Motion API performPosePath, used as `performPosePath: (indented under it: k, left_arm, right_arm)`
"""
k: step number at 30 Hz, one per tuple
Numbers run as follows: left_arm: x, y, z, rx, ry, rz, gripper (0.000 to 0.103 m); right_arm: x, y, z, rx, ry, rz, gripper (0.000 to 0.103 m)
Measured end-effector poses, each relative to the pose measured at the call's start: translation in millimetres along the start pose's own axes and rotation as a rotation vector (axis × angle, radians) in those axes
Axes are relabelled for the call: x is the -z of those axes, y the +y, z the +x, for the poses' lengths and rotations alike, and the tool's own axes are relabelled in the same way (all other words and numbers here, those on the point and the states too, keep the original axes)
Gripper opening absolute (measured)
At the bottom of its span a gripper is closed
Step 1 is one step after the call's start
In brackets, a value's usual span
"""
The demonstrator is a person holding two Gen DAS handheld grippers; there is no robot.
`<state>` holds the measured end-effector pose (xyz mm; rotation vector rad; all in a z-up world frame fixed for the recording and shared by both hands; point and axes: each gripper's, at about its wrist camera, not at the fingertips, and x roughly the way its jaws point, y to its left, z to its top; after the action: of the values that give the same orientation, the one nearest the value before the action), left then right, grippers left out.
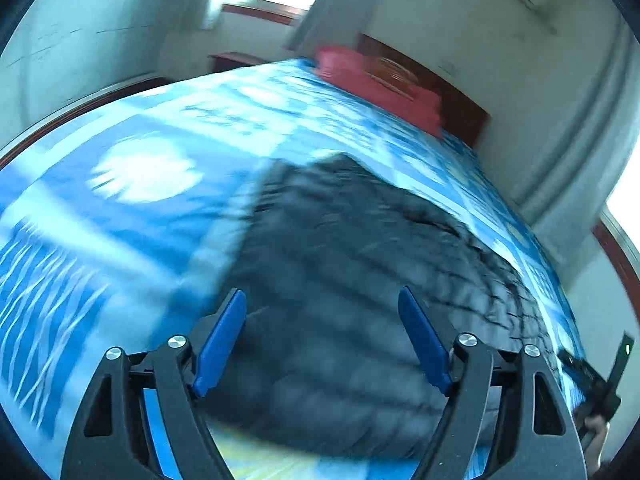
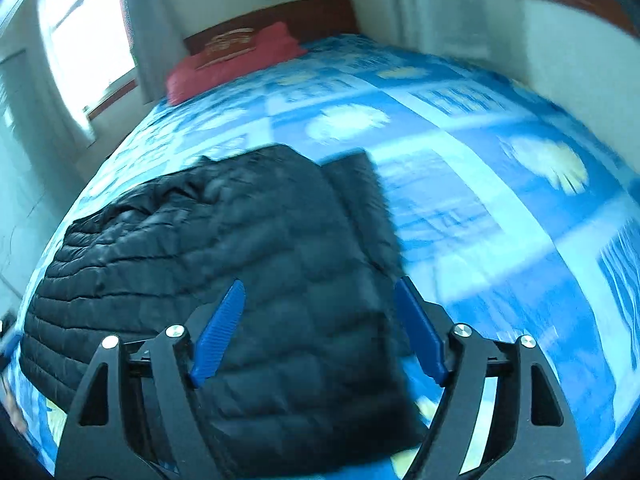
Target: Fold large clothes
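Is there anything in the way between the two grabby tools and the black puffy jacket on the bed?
Nothing visible blocks them. The black jacket lies alone on the blue bedspread, right below both open tools, the left tool and the right tool. The only other thing, a red pillow, sits far off by the headboard.

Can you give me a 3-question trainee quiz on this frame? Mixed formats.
1. True or false: the left gripper is clamped on the jacket.
2. Multiple choice: what lies at the head of the bed? A) a red pillow B) a green towel C) a laptop
3. Fill in: in the right wrist view, the jaws of the right gripper stand ____, with nothing pinched between them.

Key
1. False: its jaws are apart, above the jacket.
2. A, the red pillow by the headboard.
3. Open.
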<state>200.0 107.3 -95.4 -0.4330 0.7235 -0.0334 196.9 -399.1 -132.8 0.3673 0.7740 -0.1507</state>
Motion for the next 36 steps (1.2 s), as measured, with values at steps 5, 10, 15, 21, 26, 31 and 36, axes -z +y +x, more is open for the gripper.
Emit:
performPosePath:
  k: [5,10,15,21,26,31,36]
  left_arm:
    - [23,37,-14,-0.002,0.038,-0.147,0.083]
    - [28,48,8,0.081,0.079,-0.271,0.083]
    - [28,62,36,0.122,0.099,-0.425,0.049]
    - [30,47,16,0.111,0.056,-0.332,0.024]
    - [33,48,-6,0.111,0.049,-0.316,0.021]
    - [45,52,-29,0.103,0.058,-0.316,0.020]
    - [60,59,-53,0.097,0.081,-0.304,0.020]
  right_arm:
    - [16,-21,12,-0.085,0.081,0.145,0.077]
    - [26,-15,23,-0.078,0.096,0.155,0.078]
    - [29,-18,23,-0.074,0.085,0.177,0.047]
    - [27,-14,9,-0.130,0.055,0.140,0.018]
    - [30,-14,-6,-0.152,0.050,0.132,0.015]
    - [47,-23,-28,-0.173,0.070,0.128,0.014]
    - [74,-34,-53,-0.175,0.089,0.127,0.014]
